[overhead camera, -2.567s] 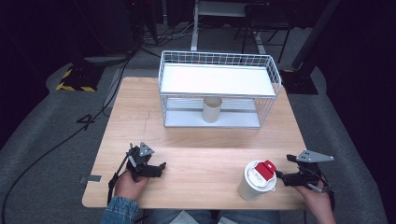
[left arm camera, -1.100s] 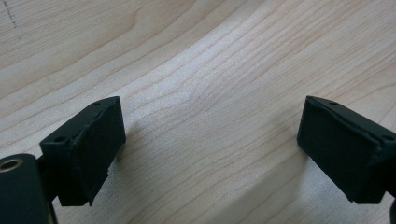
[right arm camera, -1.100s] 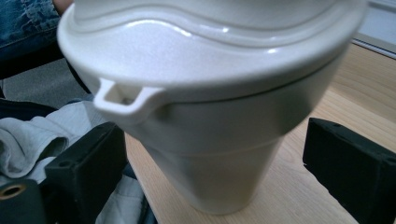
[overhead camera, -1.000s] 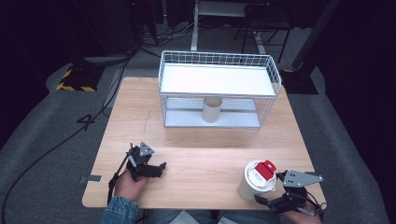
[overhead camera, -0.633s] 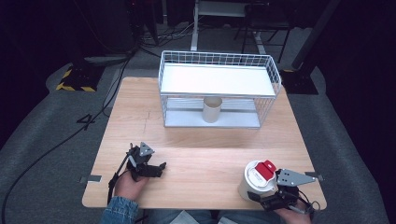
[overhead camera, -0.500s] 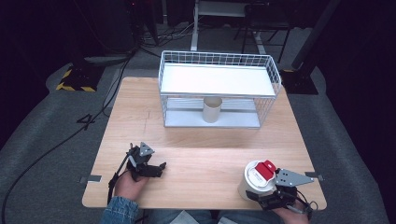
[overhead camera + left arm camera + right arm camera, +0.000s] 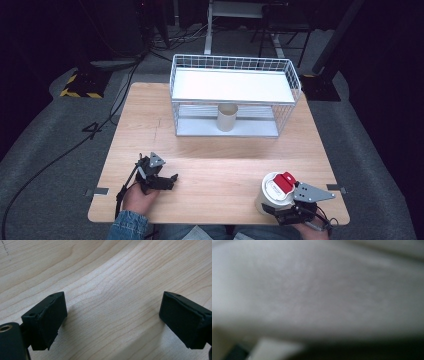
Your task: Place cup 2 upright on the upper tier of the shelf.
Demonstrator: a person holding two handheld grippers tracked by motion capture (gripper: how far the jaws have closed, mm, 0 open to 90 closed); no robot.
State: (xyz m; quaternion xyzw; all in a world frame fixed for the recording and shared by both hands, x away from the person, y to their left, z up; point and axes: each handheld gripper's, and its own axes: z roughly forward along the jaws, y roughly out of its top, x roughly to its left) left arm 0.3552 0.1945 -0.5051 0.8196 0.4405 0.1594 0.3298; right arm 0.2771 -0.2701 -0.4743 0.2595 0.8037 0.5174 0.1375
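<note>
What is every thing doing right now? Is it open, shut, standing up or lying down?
White container with red-and-white lid: upright, lid on, right gripper against its side.
Right gripper: at the container; open or shut cannot be told.
Left gripper: open, nothing between its fingers, low over the table.
Paper cup: upright, open top, on the lower shelf.
Wire rack: upright, top shelf bare.

We count one bench (image 7: pixel 220 170) carrying everything. On it stands one white wire rack (image 7: pixel 235 95), with one cardboard tube (image 7: pixel 227 117) upright on its lower shelf. Near the front edge we count one white container (image 7: pixel 270 197) bearing one red cap (image 7: pixel 286 182). We count two hand-held grippers: the left hand-held gripper (image 7: pixel 167 181) and the right hand-held gripper (image 7: pixel 280 212).
</note>
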